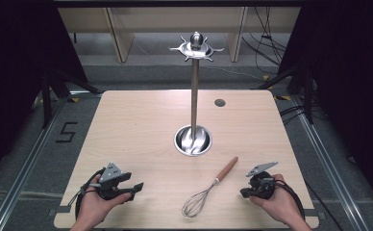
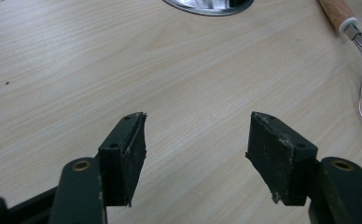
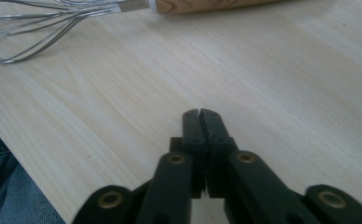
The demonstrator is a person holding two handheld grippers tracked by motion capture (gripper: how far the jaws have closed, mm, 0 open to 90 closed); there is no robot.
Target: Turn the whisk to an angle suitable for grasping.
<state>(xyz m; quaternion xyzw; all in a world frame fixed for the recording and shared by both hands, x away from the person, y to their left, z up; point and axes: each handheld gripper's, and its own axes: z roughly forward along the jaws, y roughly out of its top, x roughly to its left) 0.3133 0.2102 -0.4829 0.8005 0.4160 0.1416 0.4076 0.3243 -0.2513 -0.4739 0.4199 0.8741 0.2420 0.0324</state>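
A whisk (image 1: 208,188) lies near a steel utensil stand (image 1: 193,101) on the wooden table (image 1: 136,125)

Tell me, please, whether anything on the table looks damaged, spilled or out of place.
Only minor wear: the left gripper has frayed, ragged pads. The whisk lies flat on the table instead of hanging on the metal stand, whose hooks are bare. Nothing looks spilled or broken.

What I count on my table

I see one wooden table (image 1: 141,125), one steel utensil stand (image 1: 193,96) with a single pole rising from one round base, and one whisk (image 1: 208,188) with a wooden handle. I have two grippers: one left gripper (image 1: 137,186) and one right gripper (image 1: 243,192).
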